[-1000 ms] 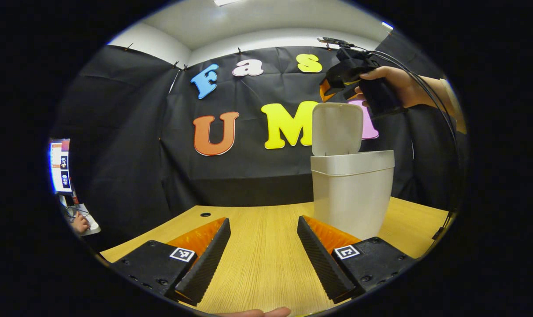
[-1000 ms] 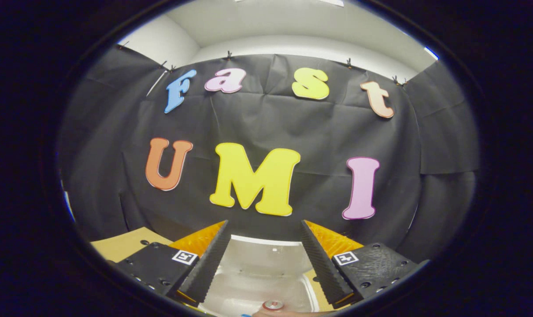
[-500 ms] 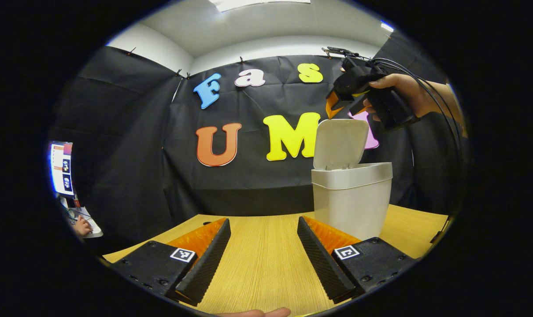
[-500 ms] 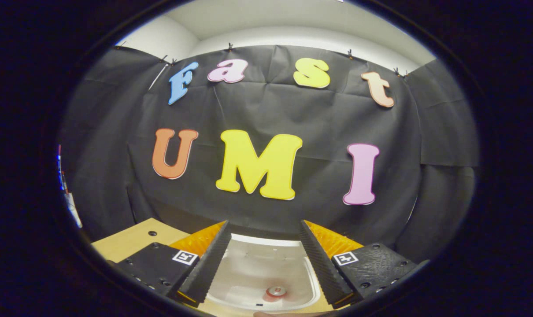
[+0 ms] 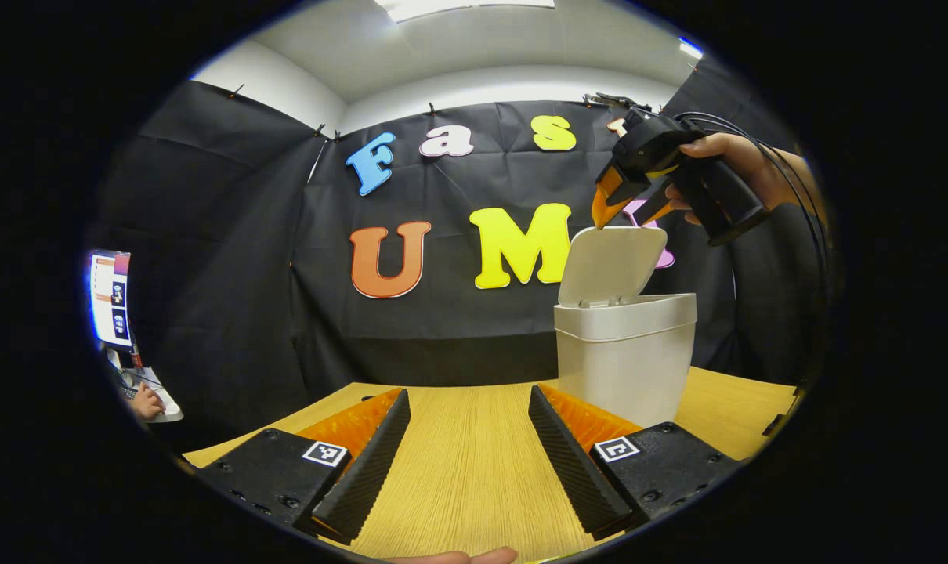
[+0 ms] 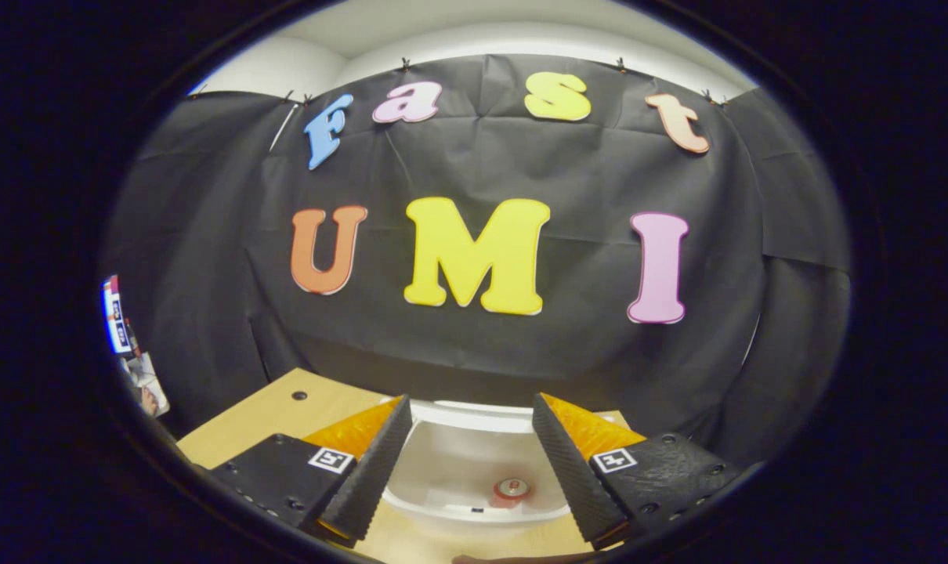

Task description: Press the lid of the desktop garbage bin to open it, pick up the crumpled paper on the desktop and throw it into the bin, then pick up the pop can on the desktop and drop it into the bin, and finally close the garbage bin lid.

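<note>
Stretching across the lower part of the left gripper view, a pale wooden desk (image 5: pixel 466 470) runs back to the black cloth wall. On its right side stands a white garbage bin (image 5: pixel 624 356), upright, its hinged lid (image 5: pixel 611 262) raised and leaning back from the opening. Above the lid's top edge, a person's hand (image 5: pixel 744 168) holds the right gripper (image 5: pixel 623 207) tilted downward; its fingers are spread apart with nothing between them, and the tips hang just beside the lid's upper rim, though contact cannot be judged. At the bottom of the same view the left gripper (image 5: pixel 466 454) hovers low over the bare desk, near the bin's base, its two fingers wide apart and holding nothing. At the far left edge, a lit screen (image 5: pixel 110 298) sits beyond the booth.

In the right gripper view, the camera looks down past its own parted fingers (image 6: pixel 576 462) into the open bin (image 6: pixel 450 462). The pop can (image 6: pixel 511 489) lies inside, near the bottom, its round metal top facing up. The crumpled paper cannot be made out inside the bin.
</note>
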A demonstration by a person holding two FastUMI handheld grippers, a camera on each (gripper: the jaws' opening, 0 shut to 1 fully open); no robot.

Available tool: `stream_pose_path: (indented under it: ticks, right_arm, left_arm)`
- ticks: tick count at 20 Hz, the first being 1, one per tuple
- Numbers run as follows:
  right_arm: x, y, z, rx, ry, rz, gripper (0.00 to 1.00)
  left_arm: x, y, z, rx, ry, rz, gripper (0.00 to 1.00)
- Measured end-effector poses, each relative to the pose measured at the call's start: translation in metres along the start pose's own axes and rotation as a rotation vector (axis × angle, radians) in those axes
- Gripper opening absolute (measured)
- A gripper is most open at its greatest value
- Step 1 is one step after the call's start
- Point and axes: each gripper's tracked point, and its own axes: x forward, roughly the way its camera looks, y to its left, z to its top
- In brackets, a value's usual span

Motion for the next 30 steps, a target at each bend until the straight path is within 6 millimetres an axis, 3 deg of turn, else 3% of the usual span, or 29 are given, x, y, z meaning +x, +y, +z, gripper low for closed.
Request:
stream_pose_path:
  ticks: [4, 8, 11, 15, 21, 25, 30]
  right_arm:
    - [0.000, 0.002, -0.015, -0.126, 0.083, -0.005, 0.98]
    - [0.001, 0.004, -0.013, -0.062, 0.081, 0.004, 0.99]
    - [0.000, 0.005, -0.026, -0.037, 0.121, 0.033, 0.96]
    - [0.005, 0.008, -0.032, 0.155, 0.146, 0.109, 0.99]
    - [0.017, 0.002, -0.066, 0.368, 0.284, 0.133, 0.96]
    - [0.022, -0.003, -0.071, 0.293, 0.268, 0.102, 0.95]
    - [0.029, -0.011, -0.096, 0.148, 0.317, 0.013, 0.95]
  left_arm:
    - [-0.005, 0.000, 0.005, -0.005, -0.010, -0.004, 0.98]
    - [-0.004, 0.000, 0.002, -0.009, -0.004, -0.011, 0.98]
    - [-0.002, 0.002, -0.001, -0.011, 0.006, -0.006, 0.99]
    - [-0.002, 0.005, -0.001, -0.016, 0.011, 0.000, 0.98]
    - [-0.001, 0.010, -0.003, -0.021, 0.015, 0.004, 0.98]
    - [0.001, 0.006, -0.010, -0.023, 0.031, -0.006, 0.98]
    - [0.001, 0.004, -0.010, -0.010, 0.035, -0.017, 0.98]
